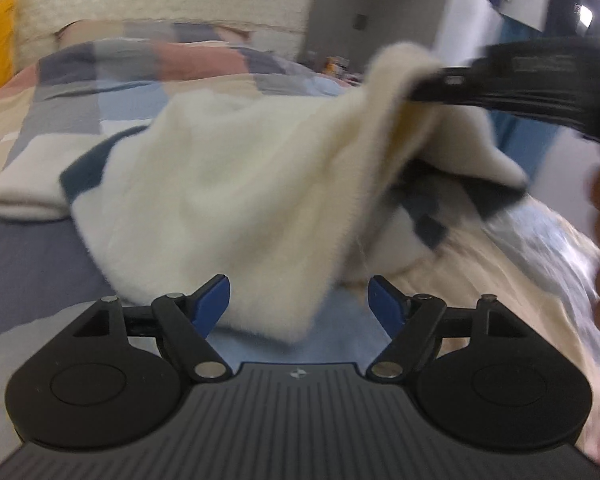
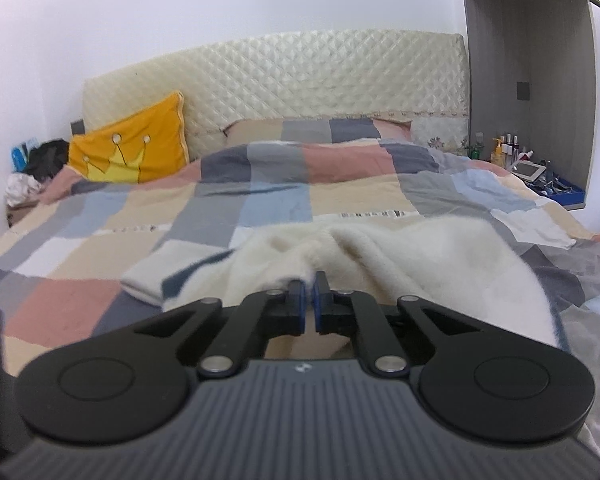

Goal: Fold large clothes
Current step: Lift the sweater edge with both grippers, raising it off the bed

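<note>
Clearly, a fold of the cream fleece garment [image 1: 204, 200] is pinched and held raised over the checked bed [image 2: 260, 200] by the right tool [image 2: 308, 300]; the left tool [image 1: 299, 304] is spread, gripping nothing.

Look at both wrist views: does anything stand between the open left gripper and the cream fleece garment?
Nothing visible does. The left gripper stands open with the cream fleece garment hanging just ahead of it, its lower edge dipping between the fingers. The right gripper is shut on a fold of it, lifting that side off the patchwork duvet.
</note>
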`<state>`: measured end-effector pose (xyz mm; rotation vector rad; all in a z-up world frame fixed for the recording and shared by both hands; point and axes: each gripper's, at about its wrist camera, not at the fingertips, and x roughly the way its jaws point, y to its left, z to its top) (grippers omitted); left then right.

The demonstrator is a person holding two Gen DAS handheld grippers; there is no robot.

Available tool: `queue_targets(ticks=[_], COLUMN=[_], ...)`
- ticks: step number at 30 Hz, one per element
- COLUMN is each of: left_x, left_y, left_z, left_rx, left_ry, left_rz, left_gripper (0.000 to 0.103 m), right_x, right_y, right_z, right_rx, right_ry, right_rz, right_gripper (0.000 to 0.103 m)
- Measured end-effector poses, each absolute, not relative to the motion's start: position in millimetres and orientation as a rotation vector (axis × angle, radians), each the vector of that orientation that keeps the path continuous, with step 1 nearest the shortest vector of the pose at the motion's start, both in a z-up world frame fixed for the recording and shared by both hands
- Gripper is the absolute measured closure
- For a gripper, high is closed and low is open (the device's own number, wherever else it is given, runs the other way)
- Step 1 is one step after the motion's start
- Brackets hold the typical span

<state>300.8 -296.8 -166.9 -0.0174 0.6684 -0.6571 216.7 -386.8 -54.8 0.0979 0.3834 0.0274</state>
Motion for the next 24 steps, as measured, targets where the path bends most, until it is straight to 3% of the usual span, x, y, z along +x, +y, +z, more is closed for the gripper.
queue_targets(ticks=[8,12,15,20,21,23,24], left_x=[327,317,314,302,299,296,295], left_y=[-276,-265,-253,-247,-248,-247,-248], left_z=[-174,-177,-182,-175,-172,-163,-161], left_rx=[-0.185,-0.174,-0.216,-0.241,-0.243,-0.235,-0.231], left_ry=[0.695,0.65,0.655,0.594,0.581,0.553,0.544], left_rz=[-0.414,-0.37,-0.345,-0.353,-0.355,-0.356,-0.356], left_gripper=[0.023,0.029,0.038,0.078,0.081,0.09,0.091], right_x=[197,186,177,176,176,178,180], right_y=[-388,-388,-389,-387,-388,-388,-388], right_z=[-40,-43,-51,-77,-83,-92,-96], right_rx=[0.113,0.122,0.174,0.177,0.172,0.139,0.126], right_ry=[0.322,0.293,0.296,0.358,0.368,0.38,0.389], right_rz=[0.017,-0.067,-0.115,-0.218,-0.236,-0.272,-0.278], right_gripper=[0.096,0.096,0.096,0.094,0.092,0.078,0.076])
